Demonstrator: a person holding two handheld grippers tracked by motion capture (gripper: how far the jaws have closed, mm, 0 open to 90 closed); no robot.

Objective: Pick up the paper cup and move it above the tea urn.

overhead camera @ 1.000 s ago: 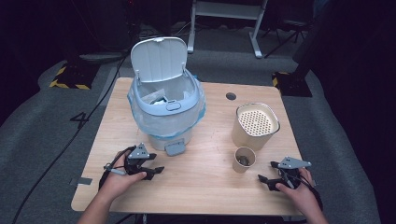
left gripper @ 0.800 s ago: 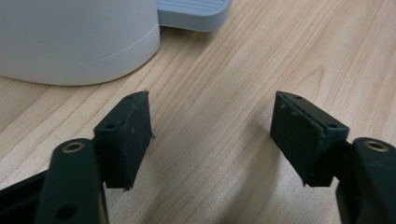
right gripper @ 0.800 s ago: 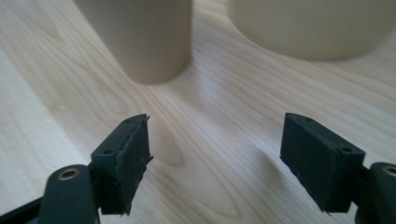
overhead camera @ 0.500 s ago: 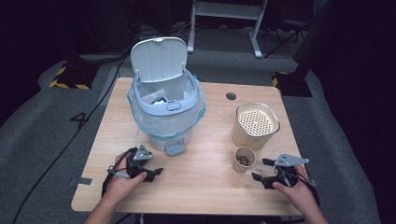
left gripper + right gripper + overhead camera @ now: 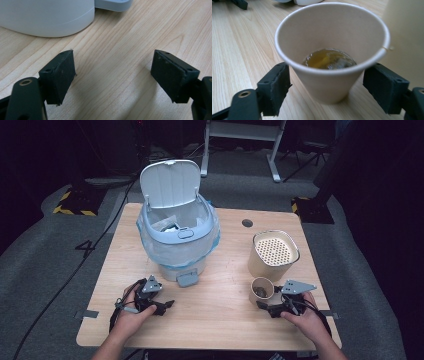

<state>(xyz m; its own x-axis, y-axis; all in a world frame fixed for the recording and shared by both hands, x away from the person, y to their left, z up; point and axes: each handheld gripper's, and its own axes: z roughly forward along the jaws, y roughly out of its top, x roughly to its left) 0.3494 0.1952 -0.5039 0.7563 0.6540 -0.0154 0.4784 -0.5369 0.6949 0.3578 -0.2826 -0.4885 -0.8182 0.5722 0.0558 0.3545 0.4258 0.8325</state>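
My right gripper's (image 5: 325, 87) jaws straddle the paper cup (image 5: 332, 50) near the table's (image 5: 220, 320) front edge, ungripped; my left gripper (image 5: 112, 75) gapes empty; nothing looks binned yet.

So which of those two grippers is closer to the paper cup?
The right. The right gripper has its open jaws on either side of the cup, not yet closed on it. The left gripper sits across the table, open, by the bin.

The right gripper (image 5: 327, 92) has its jaws wide apart around a paper cup (image 5: 332, 50). Brown drink (image 5: 328, 59) sits inside, maybe tea.
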